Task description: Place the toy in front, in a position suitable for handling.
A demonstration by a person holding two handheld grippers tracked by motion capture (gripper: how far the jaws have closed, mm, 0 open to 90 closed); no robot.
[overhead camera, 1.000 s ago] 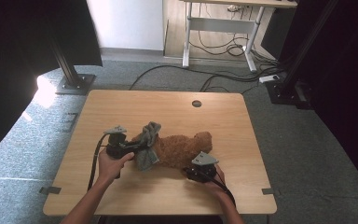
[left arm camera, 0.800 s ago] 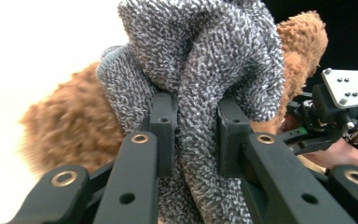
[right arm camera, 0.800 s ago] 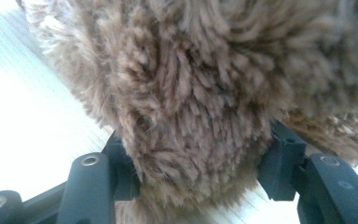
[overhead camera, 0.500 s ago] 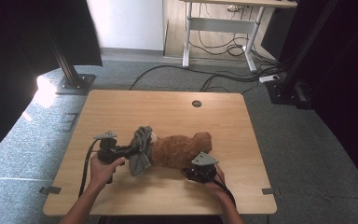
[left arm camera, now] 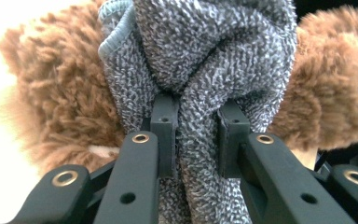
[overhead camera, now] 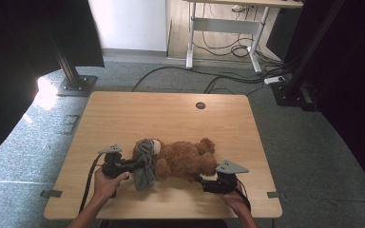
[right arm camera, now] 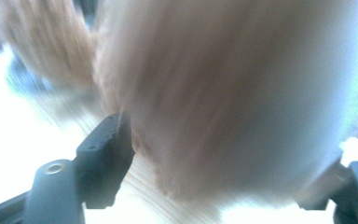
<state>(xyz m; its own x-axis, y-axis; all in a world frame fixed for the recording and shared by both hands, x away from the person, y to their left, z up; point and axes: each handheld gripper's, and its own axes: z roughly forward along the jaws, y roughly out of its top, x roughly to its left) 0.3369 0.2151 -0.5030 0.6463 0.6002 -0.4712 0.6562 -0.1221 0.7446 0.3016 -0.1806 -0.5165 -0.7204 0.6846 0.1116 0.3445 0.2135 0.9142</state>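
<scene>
Left gripper [overhead camera: 135,166], matte black plastic with brass-ringed screw holes, is clamped narrow on a bunched fold of grey cloth [left arm camera: 205,70]. Both square black pads press into the cloth from either side. Cloth is looped terry, nubby, with a smooth pale-blue stitched hem at its upper left in the left gripper view. In the high view the cloth [overhead camera: 145,161] wraps the neck and head of a brown teddy bear [overhead camera: 185,159] and one end hangs down onto the table [overhead camera: 171,114].

Bear lies on its side across the near middle of the wooden table, head toward the left gripper, legs toward the right. Fur is shaggy, curly, mid-brown; a pale muzzle patch peeks above the cloth.

Right gripper [overhead camera: 203,181] sits at the bear's leg end, grey three-cornered plate on top. Its jaws have just been opening and now stand wide; a rounded fuzzy limb [right arm camera: 223,93] lies between them, heavily blurred. Left pad is at the fur edge, right jaw well off it. Light wood grain shows under the limb.
</scene>
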